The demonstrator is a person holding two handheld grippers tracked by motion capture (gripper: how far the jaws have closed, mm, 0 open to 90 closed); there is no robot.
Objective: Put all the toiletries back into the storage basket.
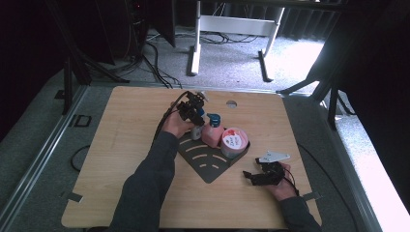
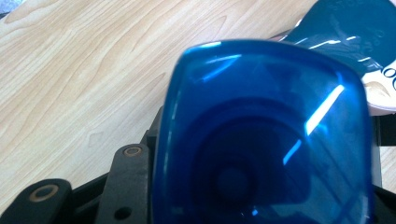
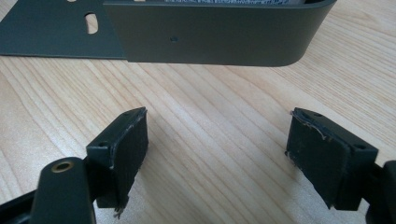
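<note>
blue cap sits right up against my left gripper's lens, between the jaws. from the high view my left gripper is at the far corner of the tray, on a small bottle standing there; i judge the jaws, about half open, are closed on it, though i can't see the pads touching.

going by size: table first, then the dark slotted tray, then the round tub with its pale label, then the pink bottle with its blue top, then my small bottle just beside the pink one.

my right gripper rests on the table near the tray's rounded wall, jaws wide apart with nothing between them.

i reckon the bottle is light, stiff plastic, glossy and so a bit slippery. i'd grip the body below the cap, since the cap could twist or pop off.
</note>
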